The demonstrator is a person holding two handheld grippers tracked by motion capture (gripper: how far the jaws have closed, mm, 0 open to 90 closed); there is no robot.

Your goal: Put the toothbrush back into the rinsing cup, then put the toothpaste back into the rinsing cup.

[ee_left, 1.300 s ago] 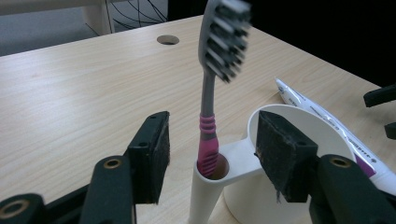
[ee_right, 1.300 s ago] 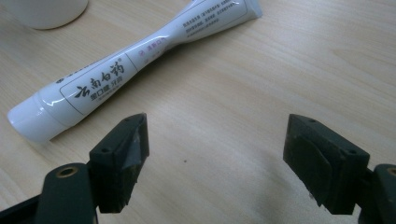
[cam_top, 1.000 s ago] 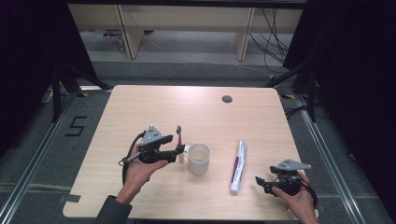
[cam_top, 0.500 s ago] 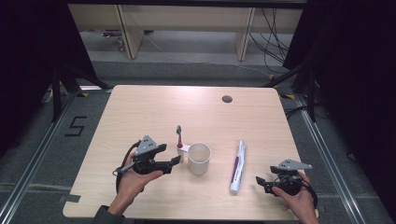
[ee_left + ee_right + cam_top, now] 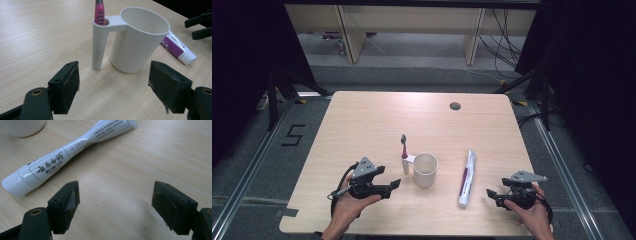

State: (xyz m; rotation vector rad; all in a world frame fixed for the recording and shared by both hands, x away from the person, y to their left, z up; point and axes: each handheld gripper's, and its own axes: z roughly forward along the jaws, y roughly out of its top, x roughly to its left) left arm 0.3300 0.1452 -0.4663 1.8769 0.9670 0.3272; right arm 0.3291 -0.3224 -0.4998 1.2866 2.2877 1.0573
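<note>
A white cup (image 5: 425, 169) stands mid-table with a side tube holding an upright pink toothbrush (image 5: 404, 148). My left gripper (image 5: 395, 184) hovers low just left of the cup and points at it. Its jaws have just been opening and nothing is between them. In the left gripper view the cup (image 5: 140, 40) and toothbrush (image 5: 99, 12) stand just beyond the wide jaws (image 5: 113, 85). A white toothpaste tube (image 5: 467, 179) lies right of the cup. My right gripper (image 5: 490, 194) rests open near the tube's cap end, with the tube (image 5: 65, 157) just ahead of it.
The wooden table (image 5: 377, 120) has a small round cable hole (image 5: 455, 106) at its far right. Dark floor, cables and shelving legs lie beyond the far edge. The right gripper's black jaws (image 5: 200, 25) show far off in the left gripper view.
My left gripper has let go of the toothbrush, opened wider, and drawn back left and down from the cup. The toothbrush stays upright in the holder. The right gripper has not moved.
</note>
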